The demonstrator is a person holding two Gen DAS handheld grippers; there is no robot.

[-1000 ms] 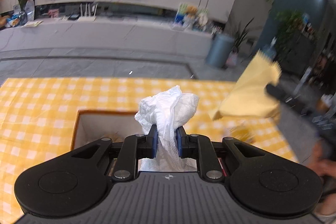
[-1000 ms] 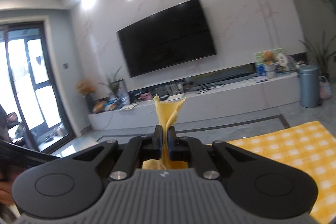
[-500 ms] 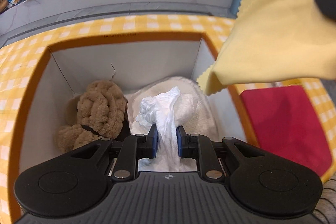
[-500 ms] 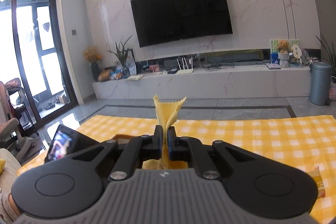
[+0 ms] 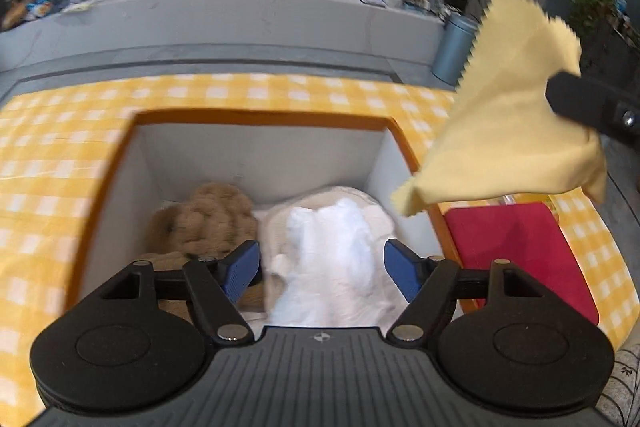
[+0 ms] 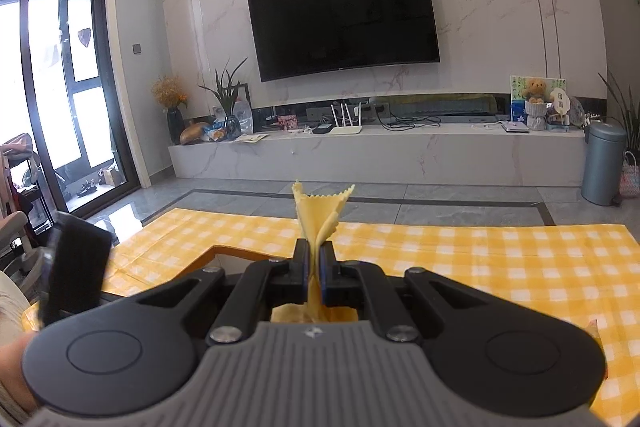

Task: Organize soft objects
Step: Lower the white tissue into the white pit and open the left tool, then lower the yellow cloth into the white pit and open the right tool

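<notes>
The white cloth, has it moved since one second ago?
Yes. The white cloth went down from above the orange-rimmed box into it; the opening left gripper no longer pinches it.

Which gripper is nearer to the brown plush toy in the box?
Left. The left gripper hangs just above the box, its jaws opening, one pad beside the brown plush toy. The right gripper holds a yellow cloth outside the box's right edge.

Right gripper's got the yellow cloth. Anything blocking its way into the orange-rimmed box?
Nothing blocks the opening itself. The left gripper, jaws opening around the white cloth, sits over the box, so it may crowd the drop. The yellow cloth hangs from the right gripper beside the box's right rim.
</notes>
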